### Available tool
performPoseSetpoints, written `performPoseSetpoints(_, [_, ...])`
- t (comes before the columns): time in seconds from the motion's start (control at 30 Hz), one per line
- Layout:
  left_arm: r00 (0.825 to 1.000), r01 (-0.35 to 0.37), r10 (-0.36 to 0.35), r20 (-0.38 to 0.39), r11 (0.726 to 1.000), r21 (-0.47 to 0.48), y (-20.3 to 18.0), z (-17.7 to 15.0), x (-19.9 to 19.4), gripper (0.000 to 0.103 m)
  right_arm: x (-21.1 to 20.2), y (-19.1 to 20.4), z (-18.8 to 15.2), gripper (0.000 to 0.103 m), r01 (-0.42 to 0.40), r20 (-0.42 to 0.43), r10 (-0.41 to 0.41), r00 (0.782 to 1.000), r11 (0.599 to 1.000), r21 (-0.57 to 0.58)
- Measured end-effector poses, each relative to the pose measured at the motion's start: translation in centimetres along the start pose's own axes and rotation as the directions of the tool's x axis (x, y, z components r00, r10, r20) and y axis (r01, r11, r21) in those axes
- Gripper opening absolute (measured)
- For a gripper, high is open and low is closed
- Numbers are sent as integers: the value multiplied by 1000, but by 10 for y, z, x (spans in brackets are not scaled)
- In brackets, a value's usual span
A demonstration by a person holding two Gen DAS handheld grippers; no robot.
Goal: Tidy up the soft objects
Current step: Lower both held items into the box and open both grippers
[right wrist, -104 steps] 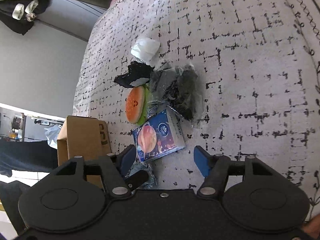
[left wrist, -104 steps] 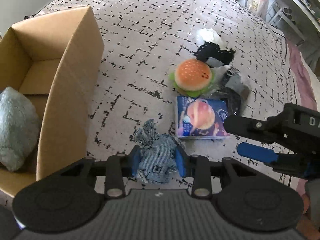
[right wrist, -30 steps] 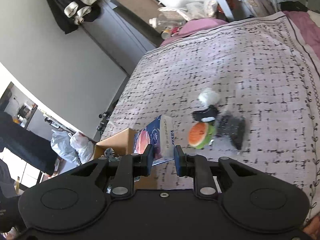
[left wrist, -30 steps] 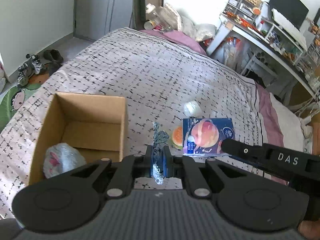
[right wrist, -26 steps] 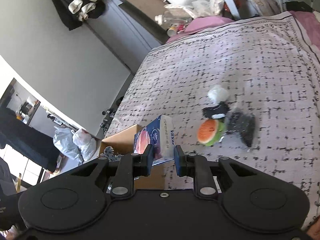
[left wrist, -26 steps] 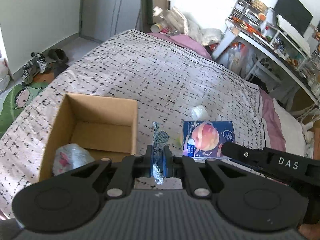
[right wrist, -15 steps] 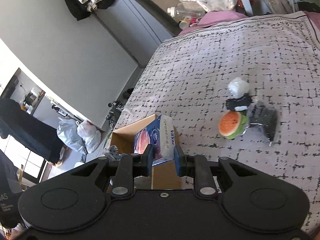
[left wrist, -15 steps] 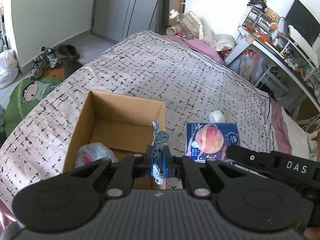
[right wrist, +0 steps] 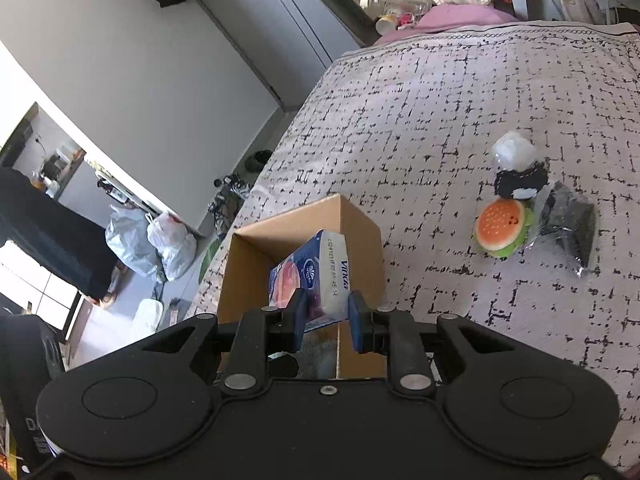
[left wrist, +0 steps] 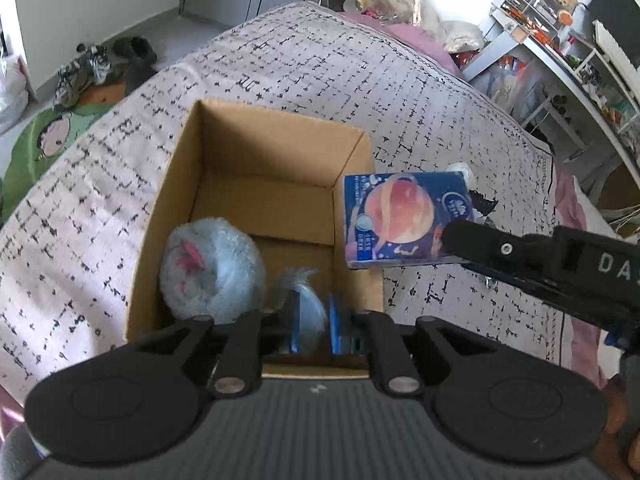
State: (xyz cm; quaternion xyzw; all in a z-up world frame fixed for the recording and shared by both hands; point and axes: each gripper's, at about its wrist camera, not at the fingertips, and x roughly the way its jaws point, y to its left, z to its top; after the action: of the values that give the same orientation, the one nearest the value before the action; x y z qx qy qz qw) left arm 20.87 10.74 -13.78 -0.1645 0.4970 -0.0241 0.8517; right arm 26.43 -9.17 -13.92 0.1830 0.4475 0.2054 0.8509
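My left gripper (left wrist: 313, 322) hangs over the near end of the open cardboard box (left wrist: 256, 120). Its jaws are opening, and the small denim toy (left wrist: 306, 308) between them is blurred and slipping down, with a gap at the right pad. A fluffy blue plush (left wrist: 212, 268) lies inside the box. My right gripper (right wrist: 326, 322) is shut on a blue tissue pack (right wrist: 320, 276) and holds it above the box's right wall (right wrist: 360, 224). In the left wrist view the same tissue pack (left wrist: 404, 220) is beside the box.
On the patterned bedspread (right wrist: 440, 120) to the right lie a burger plush (right wrist: 502, 226), a black-and-white cloth (right wrist: 520, 184), a white bundle (right wrist: 514, 152) and a dark bagged item (right wrist: 572, 228). Shoes (left wrist: 100, 60) and a green mat are on the floor left of the bed.
Both grippers moved over to the box and lower. The denim toy, held upright before, now sits lower between slightly parted left jaws. The tissue pack stays gripped.
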Motion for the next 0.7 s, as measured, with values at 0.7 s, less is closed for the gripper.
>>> performPoseSetpoints(0.7, [1000, -5, 8, 30, 998, -70, 20, 10, -11, 37, -3, 1, -7, 54, 60, -43, -61, 997, 998, -18])
